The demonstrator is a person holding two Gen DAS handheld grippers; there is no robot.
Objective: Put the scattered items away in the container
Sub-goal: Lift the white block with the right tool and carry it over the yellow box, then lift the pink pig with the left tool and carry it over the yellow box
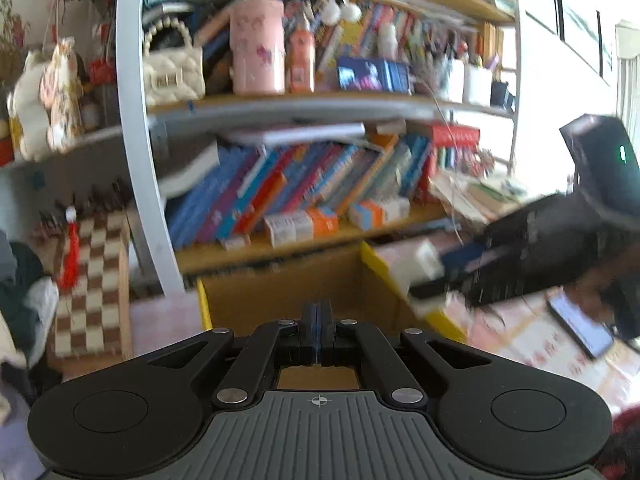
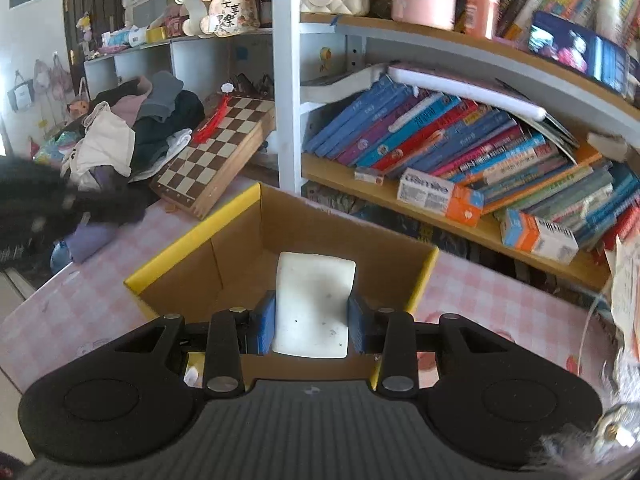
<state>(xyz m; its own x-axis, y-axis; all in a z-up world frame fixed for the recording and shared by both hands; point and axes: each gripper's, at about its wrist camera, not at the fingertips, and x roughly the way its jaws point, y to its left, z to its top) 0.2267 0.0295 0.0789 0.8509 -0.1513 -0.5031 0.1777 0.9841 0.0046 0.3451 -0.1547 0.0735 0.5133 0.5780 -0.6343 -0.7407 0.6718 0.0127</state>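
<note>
An open cardboard box with yellow-edged flaps stands on the pink checked table. My right gripper is shut on a flat white rectangular item, with its blue pads pressing on both sides, and holds it over the box's inside. In the left wrist view the same white item shows blurred at the right, above the box's yellow right edge. My left gripper is shut with nothing between its fingers, and it points at the box's brown wall.
A white-framed bookshelf packed with books rises right behind the box. A chessboard leans to its left beside a clothes pile. Small medicine boxes lie on the lower shelf. A phone lies on the table at right.
</note>
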